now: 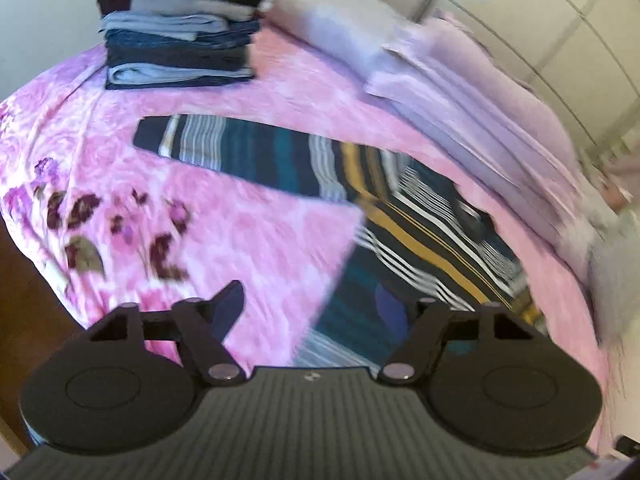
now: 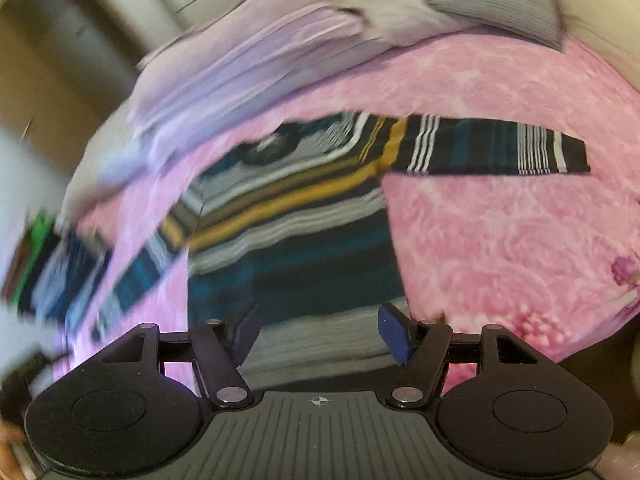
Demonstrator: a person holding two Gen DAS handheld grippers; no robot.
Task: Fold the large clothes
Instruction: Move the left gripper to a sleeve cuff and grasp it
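A striped sweater [image 1: 420,232] in navy, teal, white and mustard lies spread flat on the pink floral bedspread [image 1: 200,220]. One sleeve [image 1: 256,156] stretches out to the left in the left wrist view. My left gripper [image 1: 312,312] hovers open over the sweater's lower left edge, with its left finger over bare bedspread and its right finger over the cloth. In the right wrist view the sweater body [image 2: 296,240] fills the middle and the other sleeve [image 2: 492,148] runs to the right. My right gripper [image 2: 320,332] is open just above the grey hem, nothing pinched.
A tall stack of folded clothes [image 1: 180,36] stands at the far left of the bed. A folded lilac blanket [image 1: 460,100] lies behind the sweater, with a grey pillow [image 2: 500,4] beyond. Both views are motion-blurred.
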